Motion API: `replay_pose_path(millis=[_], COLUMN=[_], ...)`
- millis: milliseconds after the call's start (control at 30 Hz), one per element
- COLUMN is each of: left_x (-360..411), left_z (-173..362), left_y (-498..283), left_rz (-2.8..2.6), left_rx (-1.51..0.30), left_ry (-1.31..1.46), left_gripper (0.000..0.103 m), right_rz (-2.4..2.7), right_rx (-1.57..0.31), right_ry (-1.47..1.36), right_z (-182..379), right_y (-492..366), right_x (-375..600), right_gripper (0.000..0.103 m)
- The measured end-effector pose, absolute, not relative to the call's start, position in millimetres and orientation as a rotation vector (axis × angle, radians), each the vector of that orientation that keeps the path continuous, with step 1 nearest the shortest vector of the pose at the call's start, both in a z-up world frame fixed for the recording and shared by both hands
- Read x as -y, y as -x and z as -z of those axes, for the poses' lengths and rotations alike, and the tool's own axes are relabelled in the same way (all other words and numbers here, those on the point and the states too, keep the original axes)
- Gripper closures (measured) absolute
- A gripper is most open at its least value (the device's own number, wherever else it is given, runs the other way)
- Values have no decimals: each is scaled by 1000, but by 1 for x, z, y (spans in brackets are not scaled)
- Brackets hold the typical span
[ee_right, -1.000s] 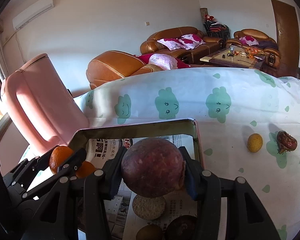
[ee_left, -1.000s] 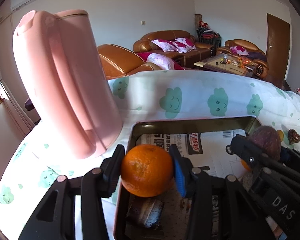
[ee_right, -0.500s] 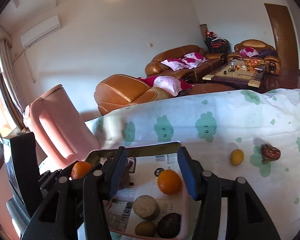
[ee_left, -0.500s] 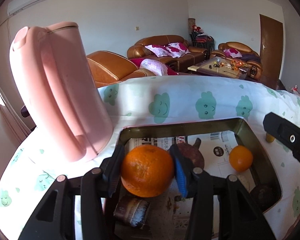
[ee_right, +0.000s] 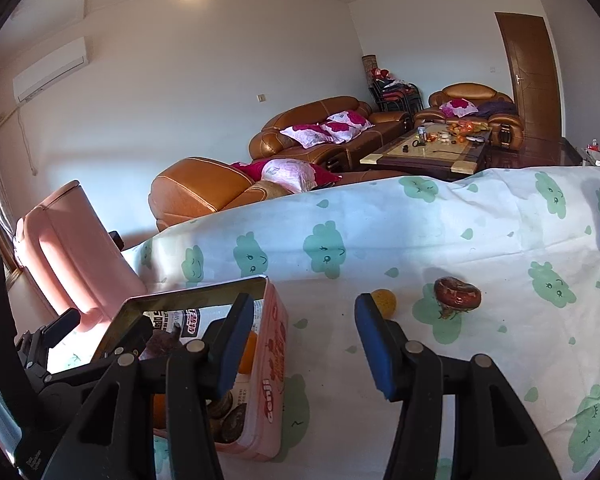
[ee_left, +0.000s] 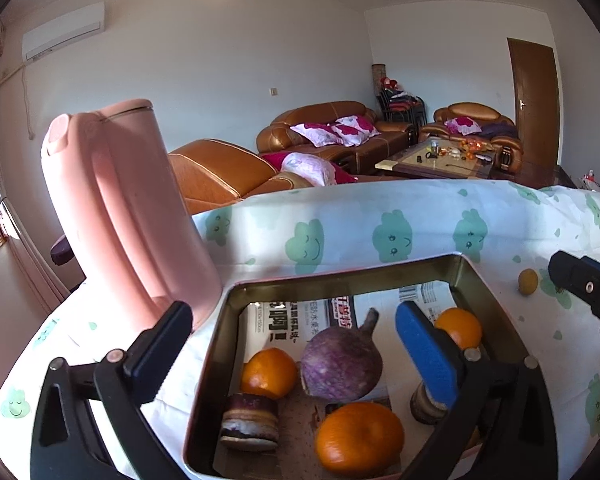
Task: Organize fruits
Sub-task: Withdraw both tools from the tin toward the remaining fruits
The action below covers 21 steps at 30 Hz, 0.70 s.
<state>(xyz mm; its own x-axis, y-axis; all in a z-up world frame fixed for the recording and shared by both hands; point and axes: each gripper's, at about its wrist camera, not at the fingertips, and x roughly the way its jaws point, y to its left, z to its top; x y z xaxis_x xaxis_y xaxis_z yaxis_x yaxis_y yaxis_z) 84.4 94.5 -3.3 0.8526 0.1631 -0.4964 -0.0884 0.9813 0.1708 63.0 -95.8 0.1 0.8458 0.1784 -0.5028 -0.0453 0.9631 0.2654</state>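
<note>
- Behind our work surface, brown leather sofas with pink cushions line a pale wall, and a tablecloth printed with green clouds covers the table we work on.
- Our left gripper hangs over the pink tin, its jaws having just swung wide apart – nothing sits between them now.
- Inside the tin, on newspaper lining, we see a large orange nearest us, a smaller orange beside a purple round fruit, and a third orange partly behind the blue pad.
- Our right gripper has its jaws parted and empty, pointing at the cloth just right of the tin.
- Two fruits lie loose on the cloth: a small yellow fruit just beyond the right pad, and a dark red wrinkled fruit near it.
- We judge the next step to be picking up one of those two.
- Risks as we see them: the yellow fruit is small and round, so pads closing off-centre could squirt it away across the cloth – perhaps off the table.
- The wrinkled one looks soft; a hard squeeze might crush it.
- A tall pink jug stands touching the tin's left corner, and a careless swing of our left hand could knock it over.
</note>
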Motion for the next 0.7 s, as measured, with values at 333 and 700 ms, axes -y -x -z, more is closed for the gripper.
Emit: replay_pose_path(millis=[333, 700], left_x=[-84, -54], left_z=[3, 7], left_y=[-76, -63], left_rz=[-73, -33], left_rx=[-558, -567], left_ry=[-101, -102], left_gripper=[0, 0], right_rz=[-51, 21], right_rx=[-566, -595], right_ry=[-238, -216], right_z=[4, 8], right_y=[-50, -37], right_x=[122, 160], right_gripper=[48, 48])
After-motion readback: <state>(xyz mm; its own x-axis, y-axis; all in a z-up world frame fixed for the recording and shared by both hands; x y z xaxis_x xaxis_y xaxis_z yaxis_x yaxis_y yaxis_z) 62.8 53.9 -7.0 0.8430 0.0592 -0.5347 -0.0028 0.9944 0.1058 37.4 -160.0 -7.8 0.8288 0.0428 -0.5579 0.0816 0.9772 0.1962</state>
